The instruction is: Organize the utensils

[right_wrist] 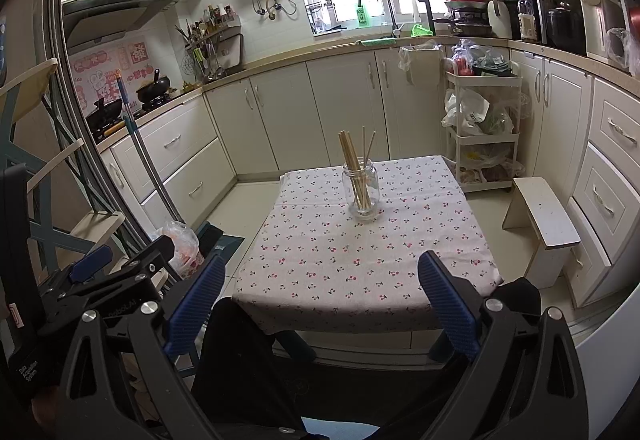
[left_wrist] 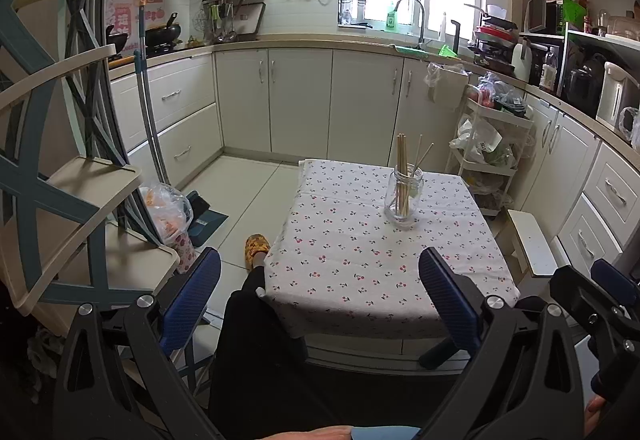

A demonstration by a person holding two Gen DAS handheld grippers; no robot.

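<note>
Both blue-padded grippers held back and spread wide, empty, short of the table.

Left gripper [left_wrist: 320,298] and right gripper [right_wrist: 322,300] hover above the person's dark-trousered lap [left_wrist: 256,352], jaws parted on nothing. Ahead, well apart from both, a clear glass jar [left_wrist: 403,197] stands upright on the cherry-print tablecloth [left_wrist: 352,264], already holding the wooden chopsticks [left_wrist: 402,164] and thin sticks. No loose utensil shows on the cloth, so the sorting looks done or unstarted; any next move needs a long forward reach. Cream kitchen cabinets [left_wrist: 300,100] ring the small table.
</note>
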